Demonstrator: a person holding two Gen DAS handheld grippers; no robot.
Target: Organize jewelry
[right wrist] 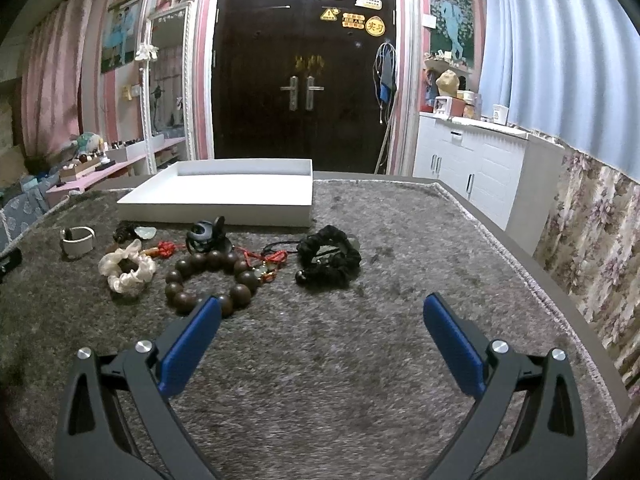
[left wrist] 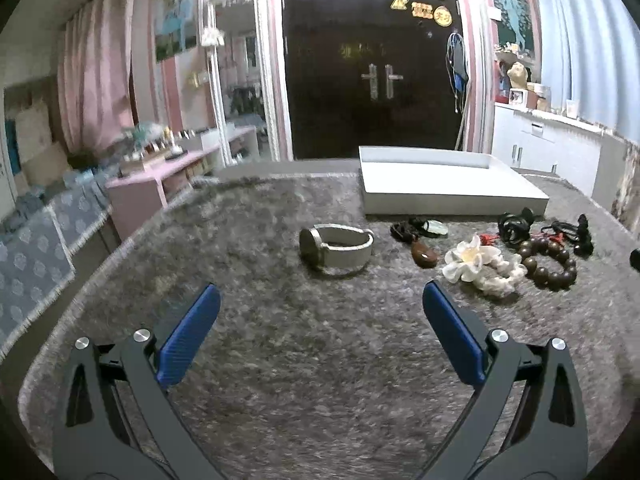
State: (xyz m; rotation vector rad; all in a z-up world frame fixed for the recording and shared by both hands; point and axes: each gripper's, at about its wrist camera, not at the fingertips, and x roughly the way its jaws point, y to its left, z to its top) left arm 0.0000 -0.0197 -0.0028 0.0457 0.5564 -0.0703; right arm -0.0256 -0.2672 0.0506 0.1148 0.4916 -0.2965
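Note:
Jewelry lies in a row on a grey fuzzy cloth in front of a white tray (left wrist: 448,196) (right wrist: 224,208). A white-banded watch (left wrist: 338,248) (right wrist: 78,240) lies at the left end. Beside it are a white flower scrunchie (left wrist: 482,266) (right wrist: 126,266), a brown wooden bead bracelet (left wrist: 550,262) (right wrist: 212,276), a brown pendant (left wrist: 425,255), red-corded charms (right wrist: 268,260) and a black braided bracelet (right wrist: 330,258). My left gripper (left wrist: 320,296) is open and empty, short of the watch. My right gripper (right wrist: 322,306) is open and empty, its left finger near the bead bracelet.
The tray is empty. The table's right edge (right wrist: 520,248) drops toward white cabinets (right wrist: 472,168). A pink shelf (left wrist: 160,176) stands beyond the left edge. A dark double door (right wrist: 304,80) is behind the table.

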